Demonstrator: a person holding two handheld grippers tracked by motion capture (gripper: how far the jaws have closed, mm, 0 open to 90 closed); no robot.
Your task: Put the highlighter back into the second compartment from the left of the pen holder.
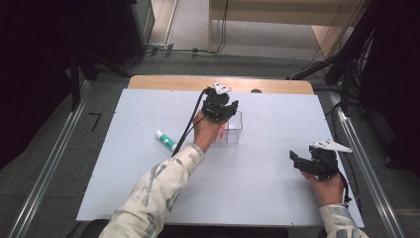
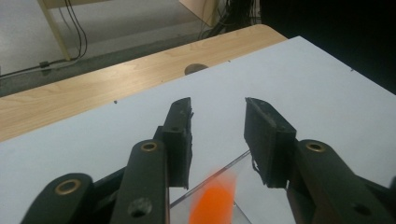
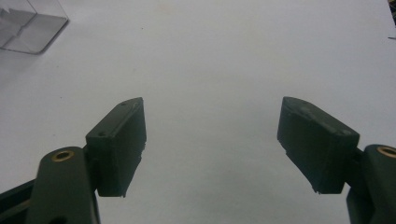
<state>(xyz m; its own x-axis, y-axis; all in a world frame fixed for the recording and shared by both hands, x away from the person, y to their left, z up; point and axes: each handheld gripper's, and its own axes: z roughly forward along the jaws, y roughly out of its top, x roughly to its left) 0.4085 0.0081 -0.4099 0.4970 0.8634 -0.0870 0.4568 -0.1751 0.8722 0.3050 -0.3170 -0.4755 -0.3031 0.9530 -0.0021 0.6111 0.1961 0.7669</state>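
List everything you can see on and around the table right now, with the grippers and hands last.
Clear box: one, transparent, middle of the board, under the left gripper.
Orange item: one, blurred, below the left gripper's pads, over the box; what it is cannot be told.
Tube: one, white with green end, lying left of the box.
White board: one, covering the table.
Wooden table: one, light wood, far edge showing.
Left gripper: one, black, jaws apart, nothing pressed between the pads.
Right gripper: one, black, open, at the board's right.
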